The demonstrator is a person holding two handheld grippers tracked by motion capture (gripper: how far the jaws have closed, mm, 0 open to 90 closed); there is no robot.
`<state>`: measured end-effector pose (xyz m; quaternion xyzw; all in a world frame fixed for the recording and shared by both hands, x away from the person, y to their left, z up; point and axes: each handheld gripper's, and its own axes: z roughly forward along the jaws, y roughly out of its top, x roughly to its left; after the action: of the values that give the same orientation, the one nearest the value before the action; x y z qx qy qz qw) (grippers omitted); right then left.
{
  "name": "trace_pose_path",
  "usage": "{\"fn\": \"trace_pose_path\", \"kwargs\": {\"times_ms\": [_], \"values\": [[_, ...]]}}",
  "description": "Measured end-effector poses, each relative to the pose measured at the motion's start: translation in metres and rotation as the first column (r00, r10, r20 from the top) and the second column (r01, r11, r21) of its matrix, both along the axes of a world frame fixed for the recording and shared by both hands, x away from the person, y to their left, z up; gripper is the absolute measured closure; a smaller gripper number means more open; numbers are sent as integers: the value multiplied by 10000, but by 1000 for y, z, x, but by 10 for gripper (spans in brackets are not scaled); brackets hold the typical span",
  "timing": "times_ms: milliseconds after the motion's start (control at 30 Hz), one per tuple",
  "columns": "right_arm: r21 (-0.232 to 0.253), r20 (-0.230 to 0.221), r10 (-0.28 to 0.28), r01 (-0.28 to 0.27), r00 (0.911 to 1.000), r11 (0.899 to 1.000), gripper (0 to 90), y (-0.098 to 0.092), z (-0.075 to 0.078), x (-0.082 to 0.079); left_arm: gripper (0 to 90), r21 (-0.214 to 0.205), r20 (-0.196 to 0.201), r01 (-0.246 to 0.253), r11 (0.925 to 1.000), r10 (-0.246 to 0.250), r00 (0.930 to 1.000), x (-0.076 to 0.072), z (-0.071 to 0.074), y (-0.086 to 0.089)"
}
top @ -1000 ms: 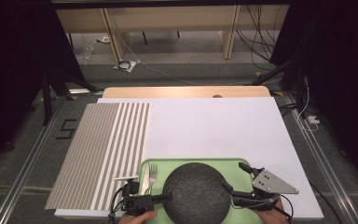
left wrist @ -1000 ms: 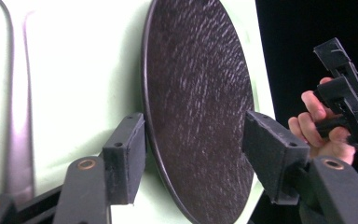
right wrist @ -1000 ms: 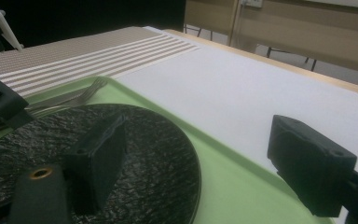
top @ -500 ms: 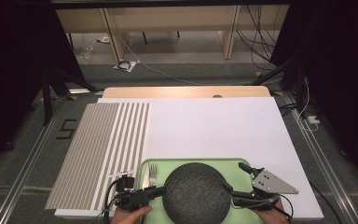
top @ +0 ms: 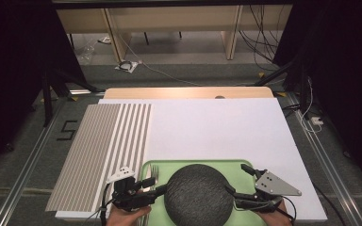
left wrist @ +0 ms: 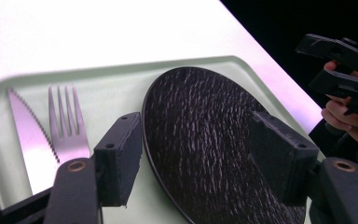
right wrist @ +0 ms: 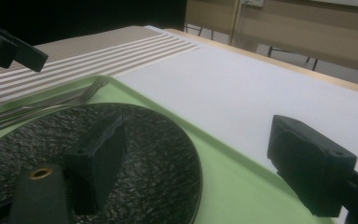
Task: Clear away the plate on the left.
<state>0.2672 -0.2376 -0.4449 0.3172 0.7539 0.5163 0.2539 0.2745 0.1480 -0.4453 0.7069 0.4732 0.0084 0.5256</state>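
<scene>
A dark textured plate (top: 198, 195) lies on a green tray (top: 245, 165) at the near edge of the table, with a fork (top: 153, 172) and a knife (left wrist: 28, 135) beside it on the tray's left. My left gripper (top: 154, 186) hovers at the plate's left rim. Its jaws have just been opening and stand open, with the plate (left wrist: 191, 98) below the gap and nothing pressed. My right gripper (top: 238, 181) is open at the plate's right rim, one jaw over the plate (right wrist: 154, 140) and one over the tray (right wrist: 242, 182).
The tray rests on a white board (top: 207, 127). A striped grey placemat (top: 103, 146) lies to its left. The wooden table edge (top: 188, 92) is at the far side, with floor, cables and table legs beyond.
My left gripper has lifted a little off the tray by the fork, and its jaws stand wider. The right gripper and the plate have stayed put.
</scene>
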Motion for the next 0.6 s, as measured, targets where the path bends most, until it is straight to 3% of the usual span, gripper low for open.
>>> {"fn": "trace_pose_path", "kwargs": {"times_ms": [267,600], "values": [[2,10,27,-27,10000,10000,207,0,0,0,321,-138,1018,219,9997,-204,9946,0,6,5],[73,54,16,-16,10000,10000,207,0,0,0,272,73,2182,515,9986,-518,9745,-1,11,10]]}}
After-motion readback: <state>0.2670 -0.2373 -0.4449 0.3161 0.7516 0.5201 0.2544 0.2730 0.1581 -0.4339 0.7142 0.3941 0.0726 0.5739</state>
